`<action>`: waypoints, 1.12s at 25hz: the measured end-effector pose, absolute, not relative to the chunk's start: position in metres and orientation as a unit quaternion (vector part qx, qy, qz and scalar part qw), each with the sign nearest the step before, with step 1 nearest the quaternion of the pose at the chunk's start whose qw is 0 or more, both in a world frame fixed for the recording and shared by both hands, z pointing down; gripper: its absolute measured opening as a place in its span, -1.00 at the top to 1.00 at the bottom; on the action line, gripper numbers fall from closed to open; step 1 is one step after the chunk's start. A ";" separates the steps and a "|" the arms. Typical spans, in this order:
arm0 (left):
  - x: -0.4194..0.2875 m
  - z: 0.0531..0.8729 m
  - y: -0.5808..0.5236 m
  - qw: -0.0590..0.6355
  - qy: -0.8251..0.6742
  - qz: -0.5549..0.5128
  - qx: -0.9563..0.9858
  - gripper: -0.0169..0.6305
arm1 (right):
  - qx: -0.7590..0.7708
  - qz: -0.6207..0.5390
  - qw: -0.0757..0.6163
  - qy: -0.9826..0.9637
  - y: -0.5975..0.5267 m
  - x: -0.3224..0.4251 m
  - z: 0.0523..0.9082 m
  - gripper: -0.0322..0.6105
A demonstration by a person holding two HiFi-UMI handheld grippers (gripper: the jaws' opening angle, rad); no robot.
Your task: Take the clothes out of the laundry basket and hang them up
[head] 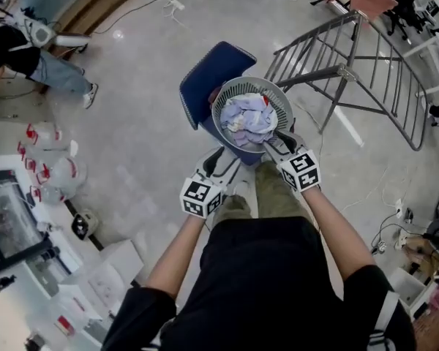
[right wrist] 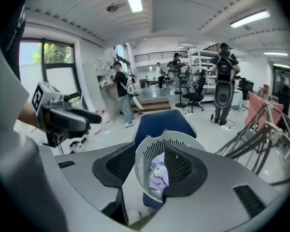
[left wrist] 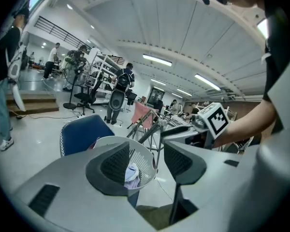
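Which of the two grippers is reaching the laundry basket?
The right gripper: its open jaws straddle the laundry basket's near rim, while the left gripper stops short of it, jaws open on nothing.

Grey slotted basket (head: pixel 218 110); lilac-and-white clothes (head: pixel 249 120); dark blue chair (head: pixel 207 77).

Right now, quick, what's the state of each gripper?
Left gripper: open, empty, short of the basket.
Right gripper: open, at the basket rim, gripping nothing.
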State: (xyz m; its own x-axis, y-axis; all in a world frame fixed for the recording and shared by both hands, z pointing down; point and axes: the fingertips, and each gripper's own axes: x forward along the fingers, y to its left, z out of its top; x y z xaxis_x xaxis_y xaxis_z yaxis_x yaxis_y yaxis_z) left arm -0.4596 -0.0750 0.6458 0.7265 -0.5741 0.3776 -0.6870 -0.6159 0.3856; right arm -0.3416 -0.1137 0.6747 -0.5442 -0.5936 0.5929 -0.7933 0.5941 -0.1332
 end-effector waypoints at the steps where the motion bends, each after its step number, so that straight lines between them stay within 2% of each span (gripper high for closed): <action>1: -0.461 0.648 -0.073 0.264 -0.363 0.105 0.888 0.32 | 0.379 0.186 0.276 -0.864 -0.116 -0.347 0.689 0.40; 6: -0.469 0.670 -0.075 0.295 -0.420 0.108 0.851 0.32 | 0.245 0.166 0.383 -0.875 -0.132 -0.370 0.781 0.40; 12: -0.460 0.681 -0.090 0.332 -0.465 0.099 0.815 0.32 | 0.148 0.161 0.464 -0.859 -0.143 -0.380 0.873 0.40; 21: -0.479 0.699 -0.108 0.360 -0.526 0.099 0.764 0.32 | 0.125 0.196 0.533 -0.814 -0.162 -0.382 0.995 0.40; 28: -0.487 0.701 -0.106 0.379 -0.541 0.077 0.746 0.31 | 0.124 0.194 0.563 -0.794 -0.169 -0.382 1.044 0.41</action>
State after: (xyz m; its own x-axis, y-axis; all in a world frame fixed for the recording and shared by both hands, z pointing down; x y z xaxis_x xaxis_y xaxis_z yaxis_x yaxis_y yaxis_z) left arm -0.4872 -0.1058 0.7012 0.4019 -0.7496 0.5259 -0.8665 -0.1258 0.4830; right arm -0.3816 -0.1692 1.0435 -0.3358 0.0217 0.9417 -0.4147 0.8942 -0.1685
